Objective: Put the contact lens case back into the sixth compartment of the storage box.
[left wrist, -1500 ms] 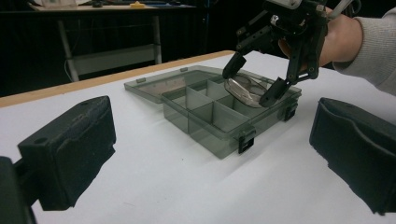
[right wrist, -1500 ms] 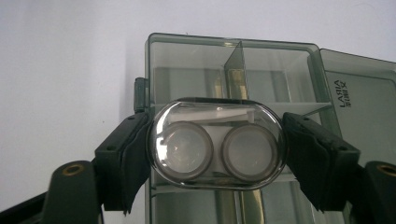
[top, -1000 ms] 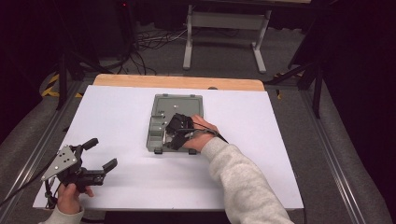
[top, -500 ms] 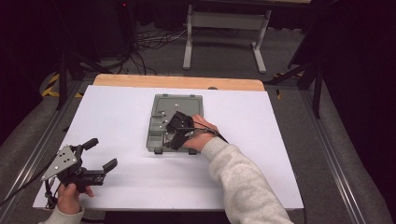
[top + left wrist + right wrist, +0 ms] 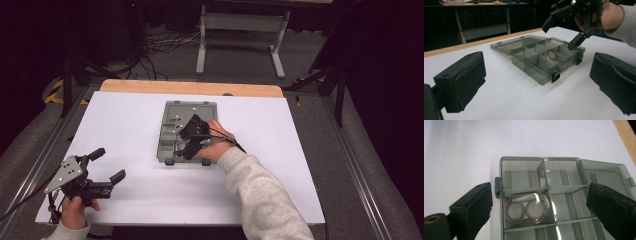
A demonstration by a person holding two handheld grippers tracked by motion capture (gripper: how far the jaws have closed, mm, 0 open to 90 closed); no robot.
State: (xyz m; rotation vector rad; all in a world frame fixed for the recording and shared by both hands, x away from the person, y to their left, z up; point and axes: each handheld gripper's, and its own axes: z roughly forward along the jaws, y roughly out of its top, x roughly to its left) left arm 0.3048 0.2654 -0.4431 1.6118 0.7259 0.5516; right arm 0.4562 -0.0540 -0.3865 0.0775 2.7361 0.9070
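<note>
The box [image 5: 186, 131] is lying open mid-table [image 5: 125, 120], lid flat behind it. The right gripper [image 5: 192, 135] is hovering over it, jaws spread and empty. The left gripper [image 5: 107, 164] is waiting near the front-left corner, released too. A clear case [image 5: 527, 207] is sitting in one compartment.

Dark room, grey carpet floor [image 5: 240, 65] — cables [image 5: 150, 52], metal stand [image 5: 240, 30] behind table.
</note>
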